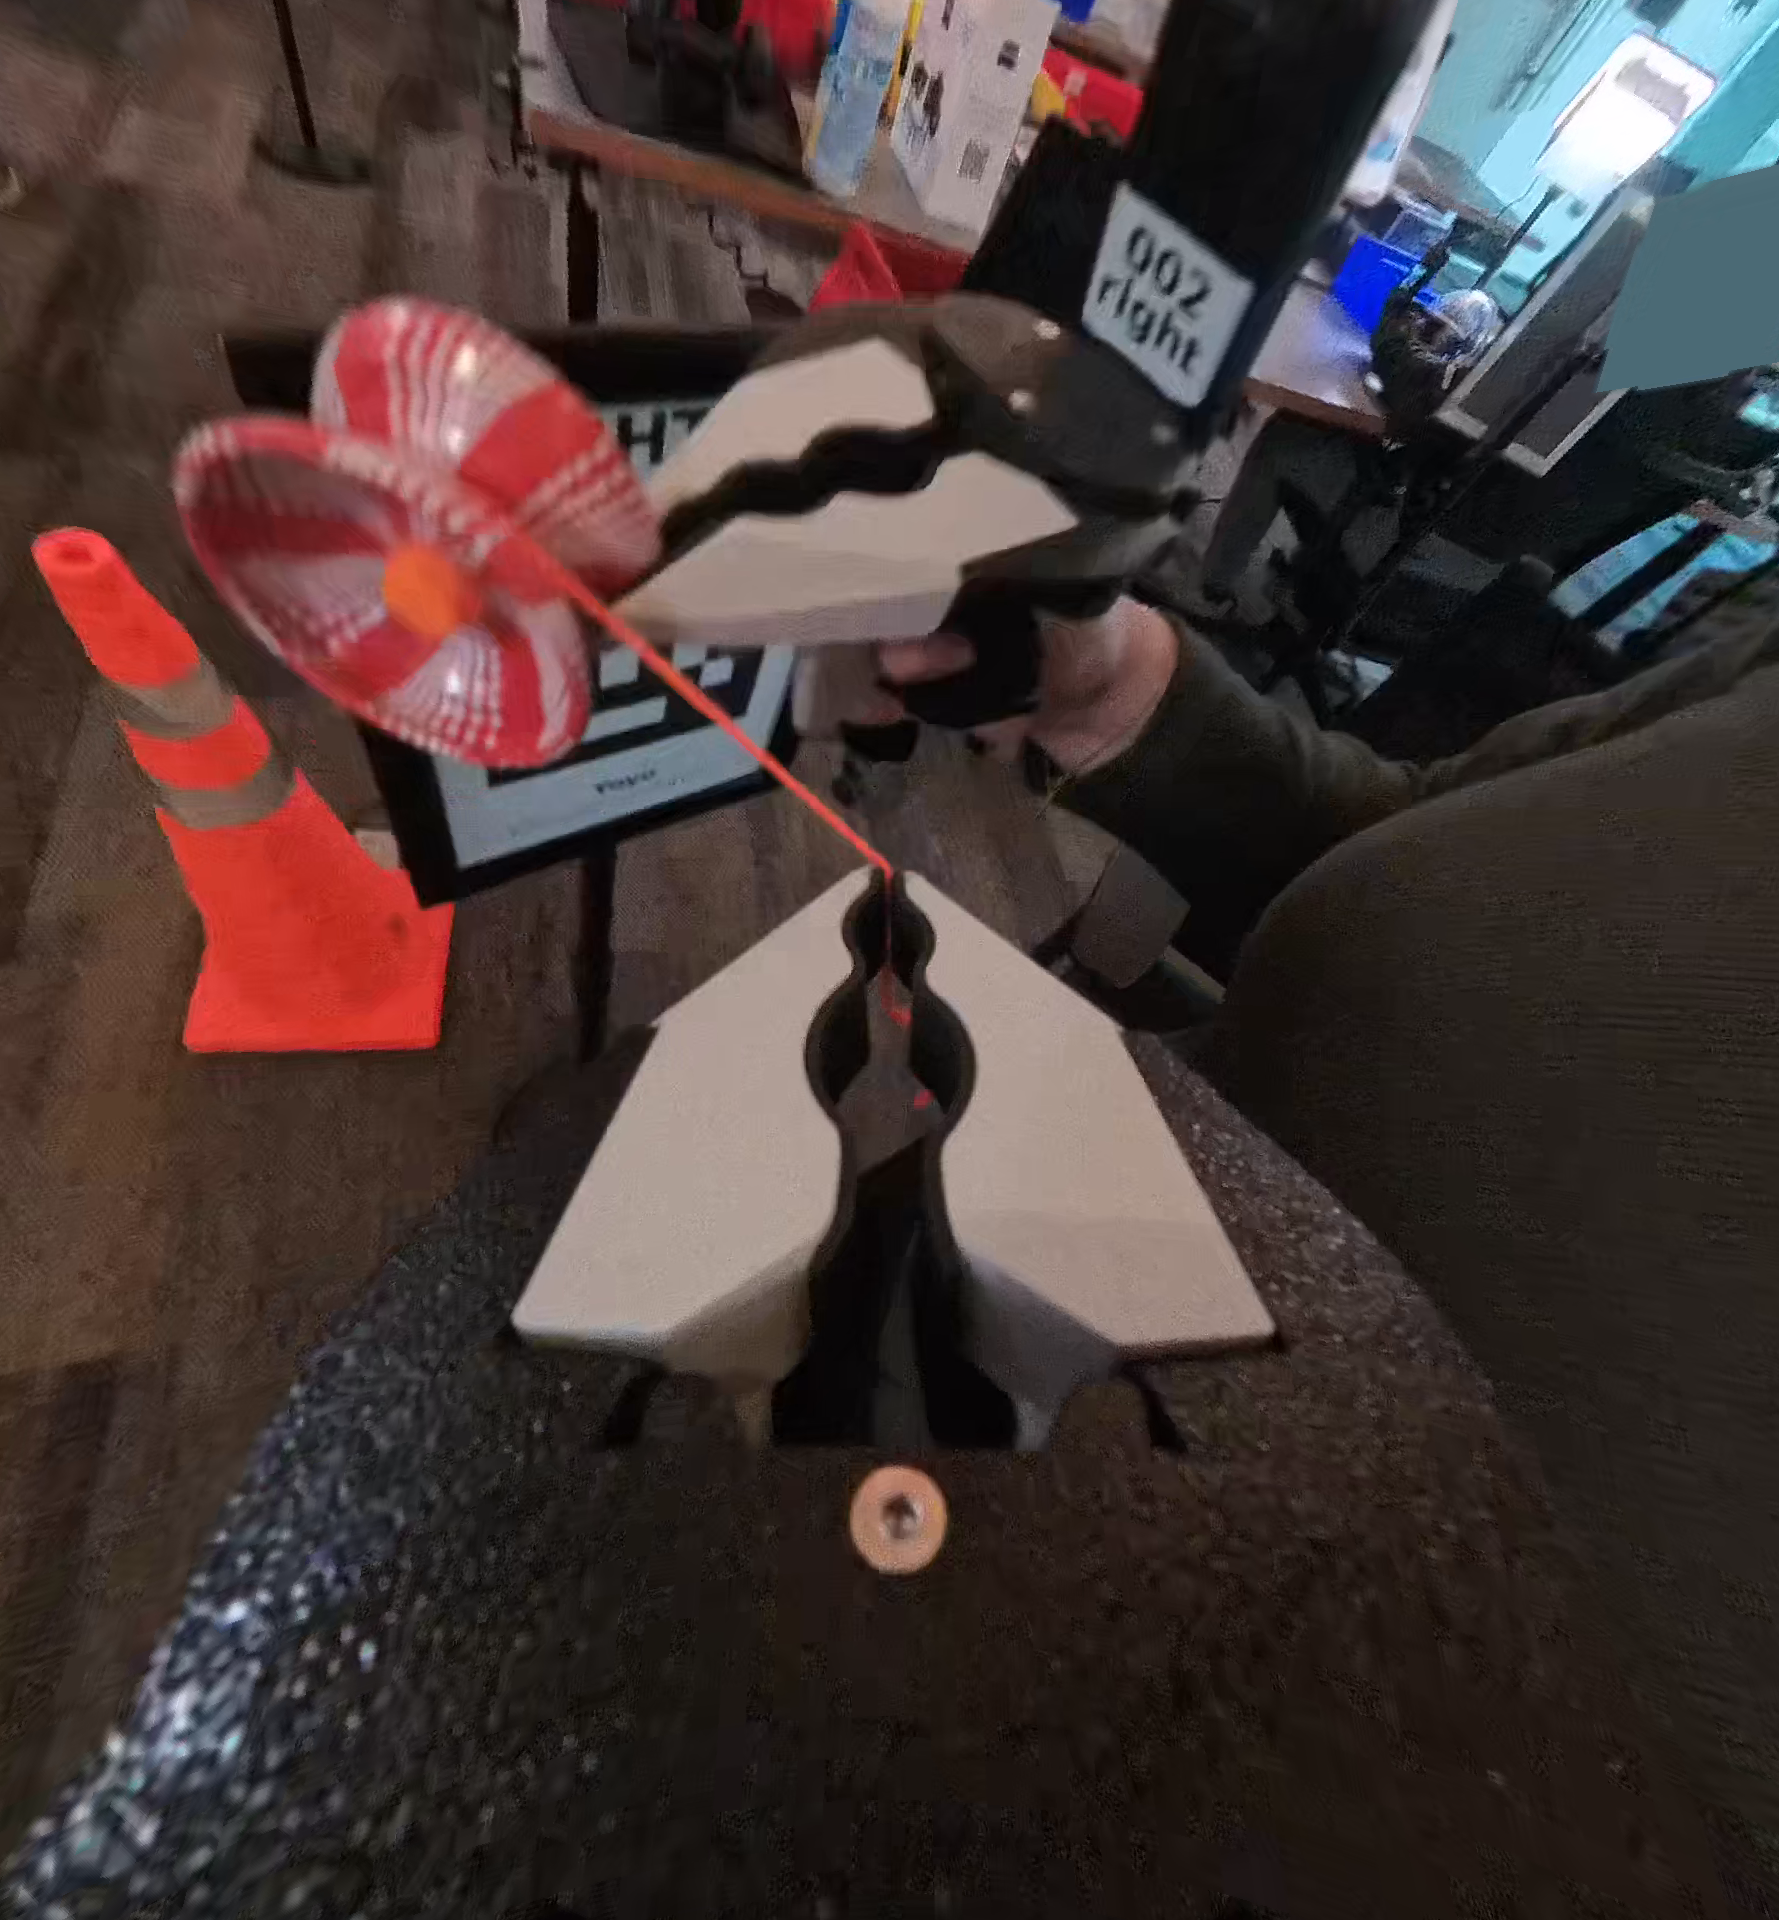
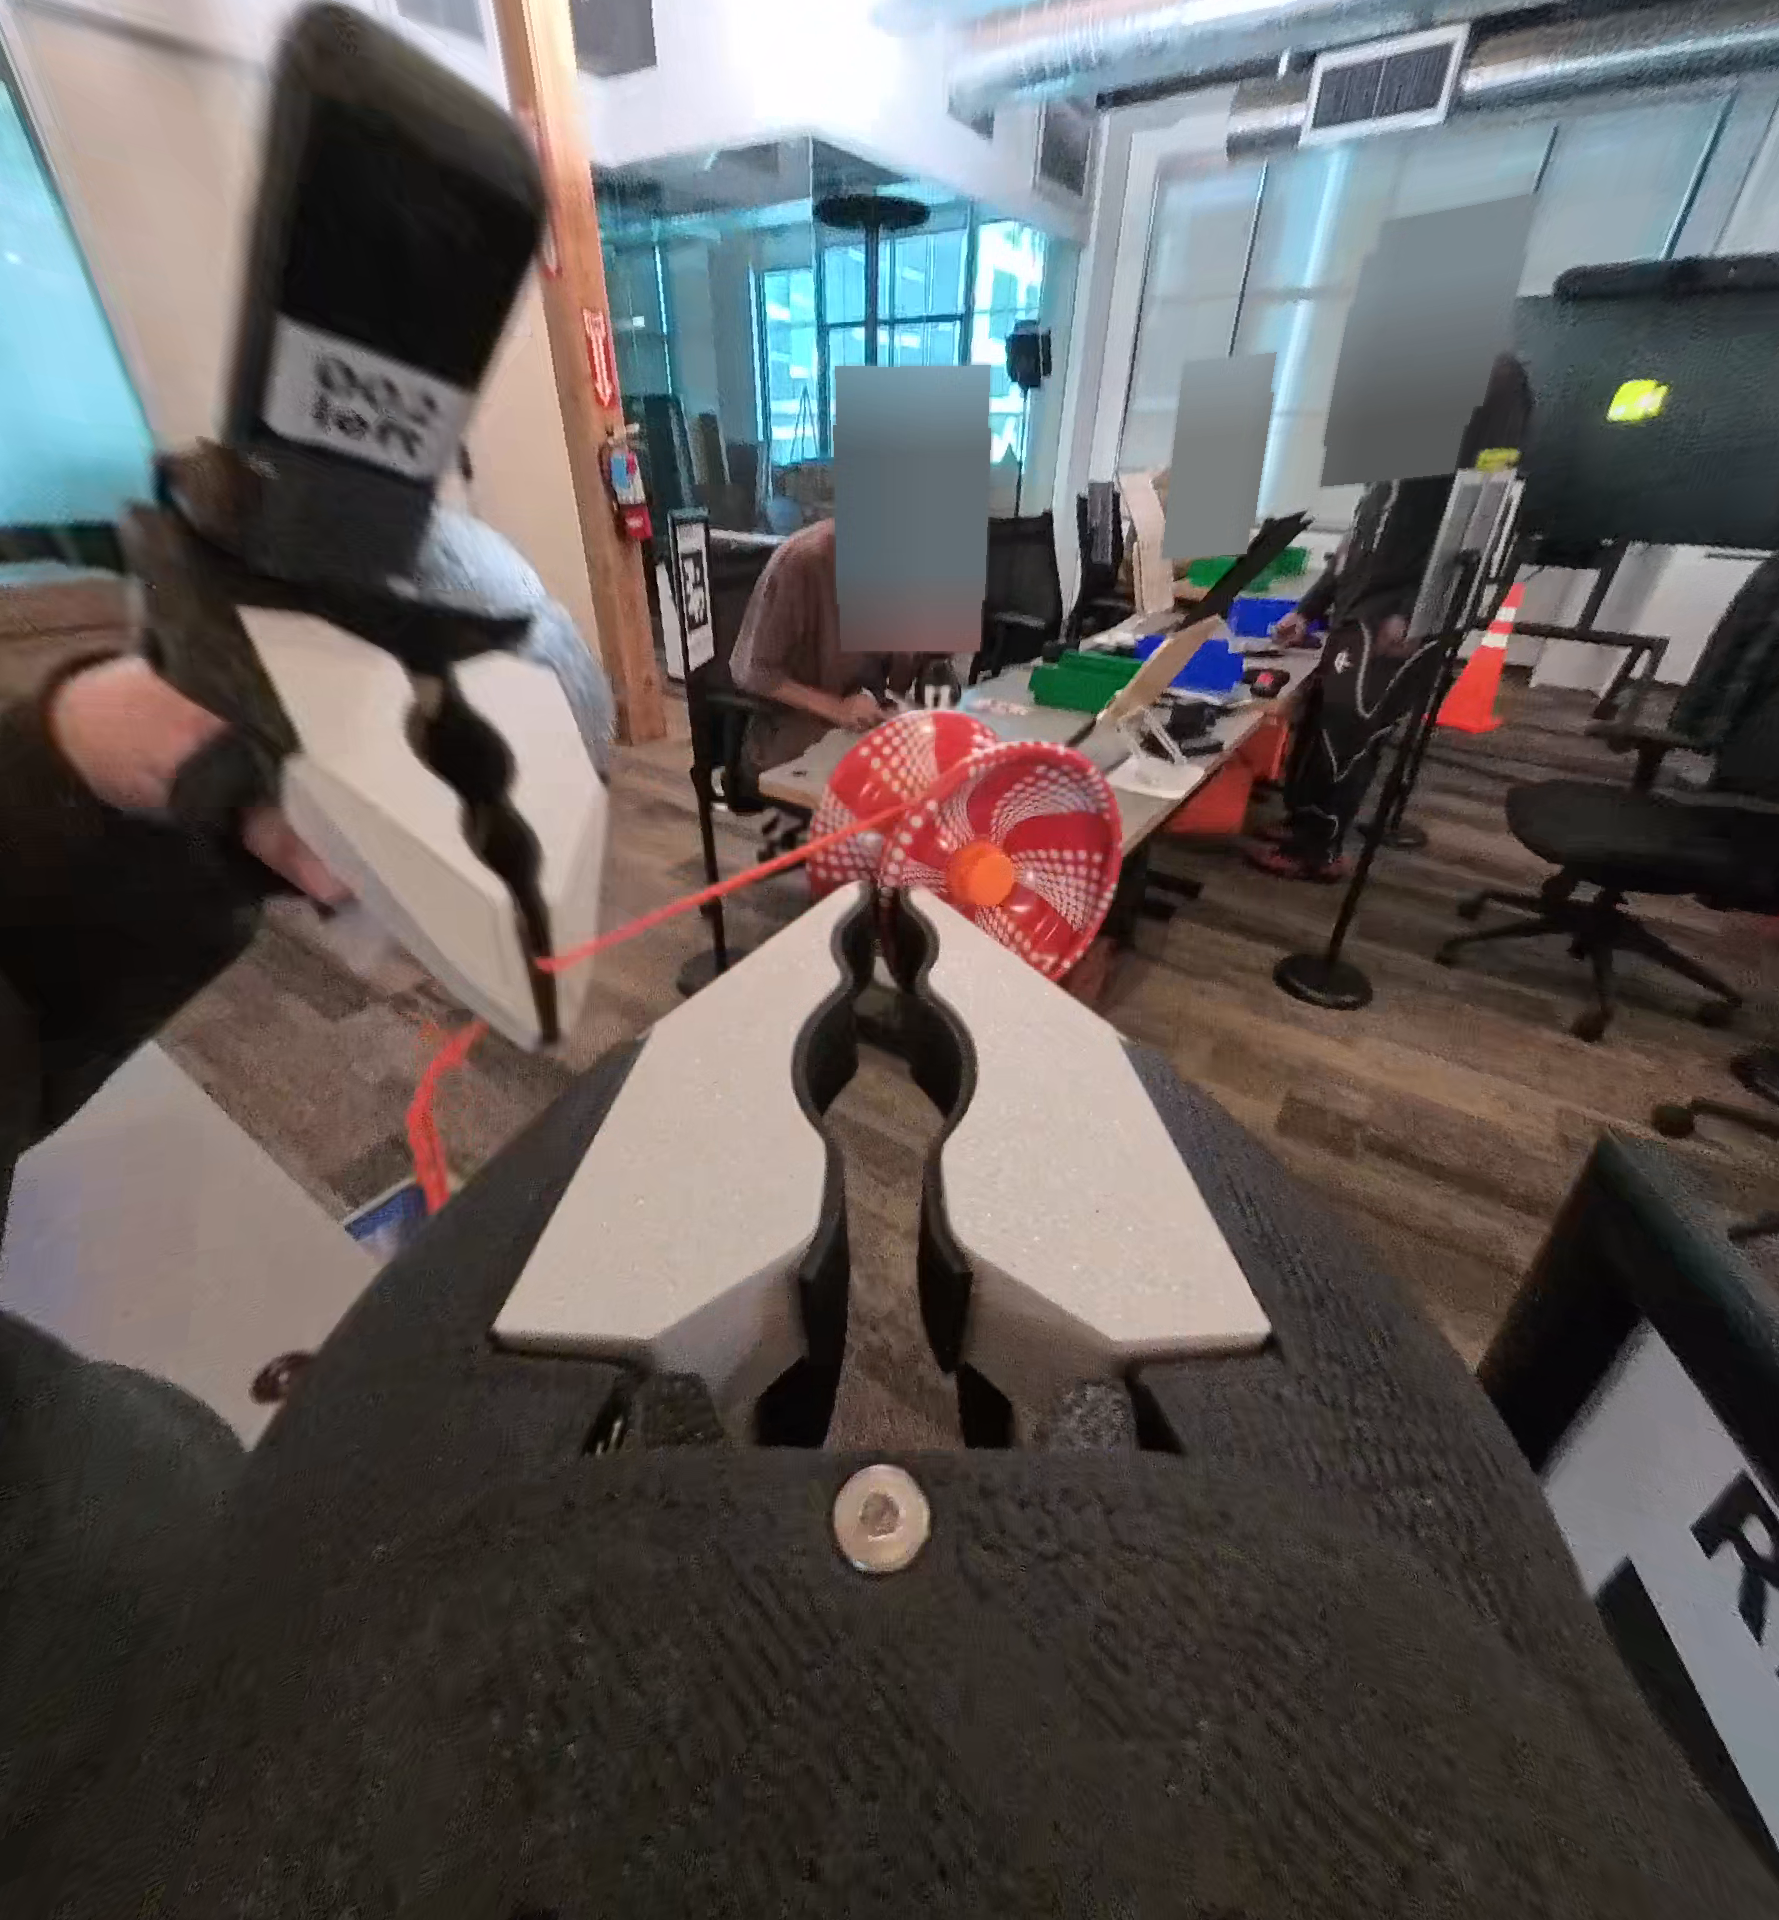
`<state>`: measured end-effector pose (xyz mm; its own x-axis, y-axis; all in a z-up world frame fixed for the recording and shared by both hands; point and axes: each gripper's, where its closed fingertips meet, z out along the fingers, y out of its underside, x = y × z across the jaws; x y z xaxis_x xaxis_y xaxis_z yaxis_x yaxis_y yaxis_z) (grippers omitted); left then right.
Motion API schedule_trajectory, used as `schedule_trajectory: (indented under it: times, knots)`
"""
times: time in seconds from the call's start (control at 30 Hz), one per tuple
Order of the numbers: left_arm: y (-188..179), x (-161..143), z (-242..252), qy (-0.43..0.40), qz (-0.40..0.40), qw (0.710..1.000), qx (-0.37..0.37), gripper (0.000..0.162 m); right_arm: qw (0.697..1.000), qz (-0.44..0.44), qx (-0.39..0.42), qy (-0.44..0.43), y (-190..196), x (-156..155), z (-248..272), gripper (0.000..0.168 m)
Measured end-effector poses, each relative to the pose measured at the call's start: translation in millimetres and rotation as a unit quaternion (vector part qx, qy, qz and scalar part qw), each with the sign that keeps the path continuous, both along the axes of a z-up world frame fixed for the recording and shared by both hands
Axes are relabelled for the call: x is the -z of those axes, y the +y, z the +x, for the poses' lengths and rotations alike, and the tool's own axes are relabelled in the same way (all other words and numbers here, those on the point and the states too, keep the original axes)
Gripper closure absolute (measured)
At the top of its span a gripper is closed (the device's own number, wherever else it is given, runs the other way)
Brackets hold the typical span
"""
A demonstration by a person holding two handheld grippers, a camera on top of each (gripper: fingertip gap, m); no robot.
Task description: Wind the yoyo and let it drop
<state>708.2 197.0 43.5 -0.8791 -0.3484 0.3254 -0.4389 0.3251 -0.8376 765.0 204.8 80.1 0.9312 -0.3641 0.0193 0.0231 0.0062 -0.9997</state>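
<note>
A red-and-white yoyo (image 1: 417, 561) with an orange hub hangs in the air, up and to the left of my left gripper (image 1: 886, 883). That gripper is shut on the red string (image 1: 698, 707), which runs taut to the yoyo's groove. My right gripper (image 1: 651, 545) comes in from the right and is shut on the yoyo's rim. In the right wrist view my right gripper (image 2: 883, 902) pinches the yoyo (image 2: 1020, 862) just past its fingertips. The string (image 2: 708, 894) leads left to the shut left gripper (image 2: 544, 987), and a loose tail hangs below it.
An orange traffic cone (image 1: 272, 831) stands on the wood floor at the left, beside a black-framed sign on a stand (image 1: 594, 800). Dark clothing (image 1: 1539, 1143) fills the right. Ahead are desks with people, a stanchion (image 2: 1321, 977), office chairs (image 2: 1643, 831) and another cone (image 2: 1477, 675). My hands' fingertips stand some 6 cm from each other.
</note>
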Motion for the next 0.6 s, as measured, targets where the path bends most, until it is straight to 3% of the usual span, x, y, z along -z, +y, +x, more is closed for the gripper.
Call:
schedule_trajectory:
  times: [0.17, 0.27, 0.3, 0.37, 0.43, 0.5, 0.6]
  knots:
    - [11.4, 47.6, 29.1, 0.096, -0.013, 0.994, -0.049, 0.162, 0.992, 0.109, -0.065, 0.007, -5.0, -30.8, -20.6, 0.168]
    - [12.5, 53.9, 24.5, 0.152, -0.065, 0.986, -0.014, 0.162, 0.993, 0.091, -0.078, -0.002, -0.5, -28.3, -26.0, 0.168]
    - [17.2, 57.3, 28.8, 0.145, -0.05, 0.988, -0.031, 0.148, 0.993, 0.086, -0.078, -0.006, -0.1, -27.3, -26.3, 0.168]
    - [40.0, 80.1, 40.4, 0.117, 0.023, 0.99, -0.078, 0.136, 0.99, 0.114, -0.078, -0.002, -4.8, -35.3, -26.3, 0.168]
    - [56.7, 87.0, 45.9, 0.126, 0.034, 0.986, -0.103, 0.121, 0.99, 0.125, -0.069, 0.0, -10.1, -40.1, -23.6, 0.168]
    - [61.6, 66.4, 51.4, 0.111, -0.023, 0.988, -0.103, 0.107, 0.991, 0.111, -0.071, 0.004, -11.1, -37.4, -22.0, 0.168]
    - [49.6, 3.4, 36.1, 0.005, -0.151, 0.989, -0.011, 0.094, 0.979, 0.137, -0.141, 0.055, -3.6, -41.0, -33.5, 0.168]
